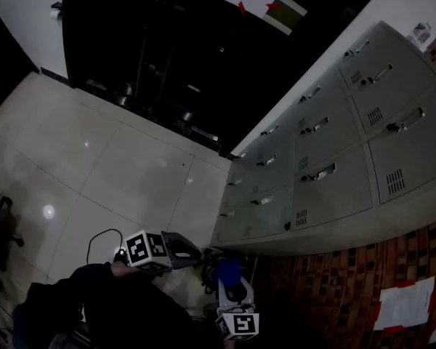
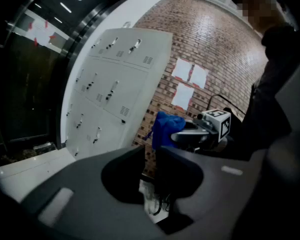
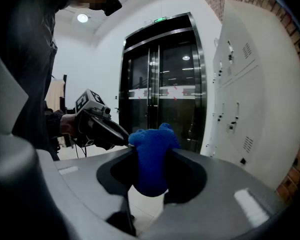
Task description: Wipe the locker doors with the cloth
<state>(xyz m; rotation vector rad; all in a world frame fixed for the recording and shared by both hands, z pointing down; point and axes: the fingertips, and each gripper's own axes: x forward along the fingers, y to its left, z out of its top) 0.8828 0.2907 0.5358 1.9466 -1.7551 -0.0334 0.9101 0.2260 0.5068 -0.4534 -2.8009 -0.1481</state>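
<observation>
A bank of grey lockers point(image 1: 341, 144) with small handles stands against the brick wall; it also shows in the left gripper view point(image 2: 115, 79) and at the right in the right gripper view point(image 3: 250, 94). A bunched blue cloth point(image 3: 151, 169) sticks out between the jaws of my right gripper point(image 3: 151, 154), which is shut on it. In the head view that cloth point(image 1: 228, 270) sits at the bottom centre, short of the lockers. My left gripper point(image 1: 195, 254) hangs just to its left, jaws close together with nothing between them point(image 2: 149, 171).
Dark glass doors point(image 1: 167, 49) fill the back, with pale floor tiles point(image 1: 116, 166) in front of them. A brick wall point(image 1: 334, 282) carries taped paper sheets point(image 1: 407, 304). A black cable point(image 1: 102, 238) lies on the floor, and a chair point(image 1: 0, 231) stands at the far left.
</observation>
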